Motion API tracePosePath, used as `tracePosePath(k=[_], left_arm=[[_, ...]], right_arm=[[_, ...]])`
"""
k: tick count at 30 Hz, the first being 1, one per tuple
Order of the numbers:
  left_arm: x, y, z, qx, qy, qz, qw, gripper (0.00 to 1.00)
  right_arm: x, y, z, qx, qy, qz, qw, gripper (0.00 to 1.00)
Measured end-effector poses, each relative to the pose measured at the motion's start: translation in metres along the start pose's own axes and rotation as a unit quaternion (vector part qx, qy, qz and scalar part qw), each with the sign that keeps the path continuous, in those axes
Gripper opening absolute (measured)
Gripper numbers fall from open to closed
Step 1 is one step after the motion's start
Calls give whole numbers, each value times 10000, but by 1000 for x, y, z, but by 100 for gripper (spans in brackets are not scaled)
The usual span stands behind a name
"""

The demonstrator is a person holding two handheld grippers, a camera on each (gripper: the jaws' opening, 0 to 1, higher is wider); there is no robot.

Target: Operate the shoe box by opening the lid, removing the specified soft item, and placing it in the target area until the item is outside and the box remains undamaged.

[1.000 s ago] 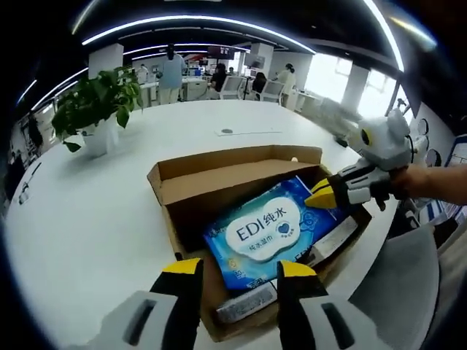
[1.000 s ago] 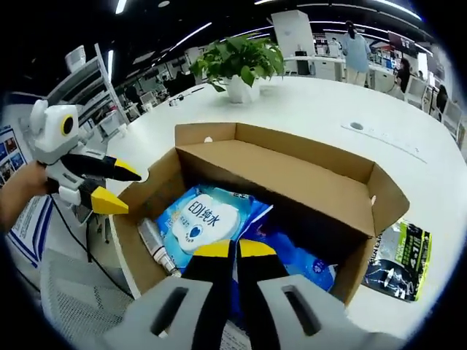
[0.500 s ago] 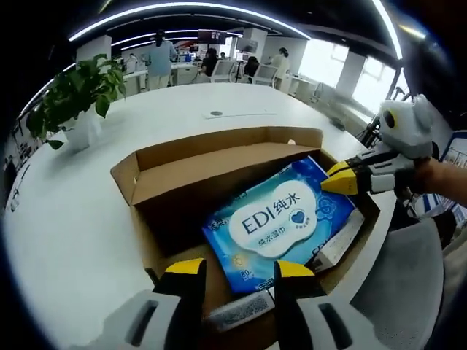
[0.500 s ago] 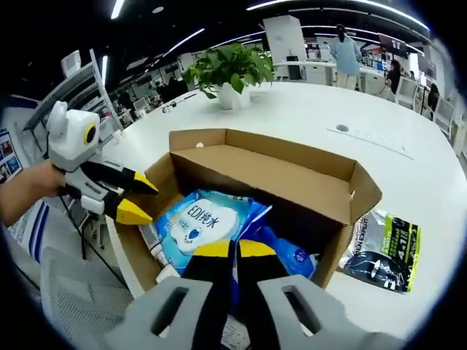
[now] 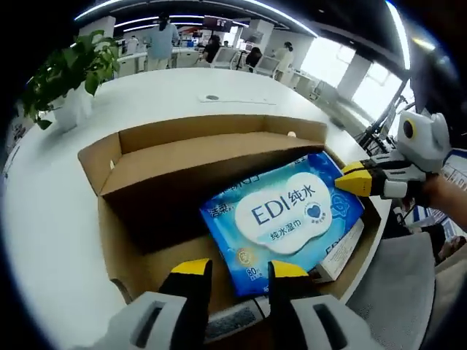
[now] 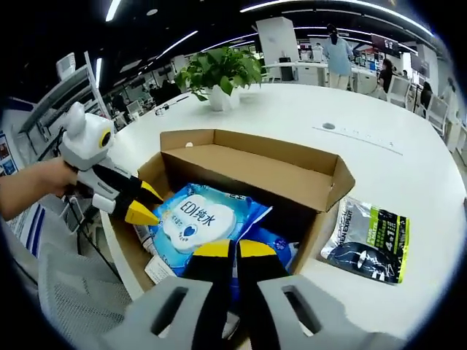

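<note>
In the left gripper view, over the round white worktop [image 5: 51,219]: open brown cardboard shoe box [image 5: 109,157], lid flap folded back along its far edge. Flat blue-and-white soft pack of wet wipes [image 5: 281,219] lies tilted inside, toward the box's right end. Left gripper [image 5: 232,268] hovers at the near wall, yellow-tipped jaws spread a little, nothing between them. The other gripper reaches in from the right, tips at the pack's right edge; contact cannot be told here. A small white carton [image 5: 339,251] sits wedged between the pack and the right wall. Leafy green plant in a white pot [image 5: 62,87] stands well apart.

In the right gripper view: right gripper [image 6: 233,249] has its jaws pressed together over the pack's near blue edge; whether it pinches the film cannot be told. Left gripper comes in from the left, near the pack's far edge. A black-and-green foil pouch [image 6: 368,244] lies on the worktop just beside the box.

Judgement: take the pack by one edge, lift it straight up clear of the walls, and don't drag on the cardboard.

Count: one box, one wipes pack, one carton, one pouch, one plant, two grippers.
</note>
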State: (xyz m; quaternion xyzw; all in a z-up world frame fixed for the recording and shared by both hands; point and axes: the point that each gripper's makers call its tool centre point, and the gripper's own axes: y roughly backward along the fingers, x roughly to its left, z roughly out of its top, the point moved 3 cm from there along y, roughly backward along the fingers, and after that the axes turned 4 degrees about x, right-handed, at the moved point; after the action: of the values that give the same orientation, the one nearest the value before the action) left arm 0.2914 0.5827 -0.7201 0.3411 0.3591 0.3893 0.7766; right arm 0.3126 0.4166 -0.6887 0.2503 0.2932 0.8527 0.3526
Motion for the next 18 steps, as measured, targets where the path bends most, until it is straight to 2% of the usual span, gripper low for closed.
tracePosePath(k=[3,7,12,18], left_arm=[[-8,-5,1,-19,118,-328,9994,26],[-2,-10,-2,43,232,-251,9994,25],[-2,-14,-4,84,497,-360,9981,24],[-6,-17,-4,28,561,-407,9976,19]], right_arm=[[0,0,-2,-2,64,-32,10000,0],[-1,1,-3,-12,74,-54,10000,0],[-3,1,-5,-30,-12,-43,10000,0],[-5,-1,-7,-14,-99,-41,9999,0]])
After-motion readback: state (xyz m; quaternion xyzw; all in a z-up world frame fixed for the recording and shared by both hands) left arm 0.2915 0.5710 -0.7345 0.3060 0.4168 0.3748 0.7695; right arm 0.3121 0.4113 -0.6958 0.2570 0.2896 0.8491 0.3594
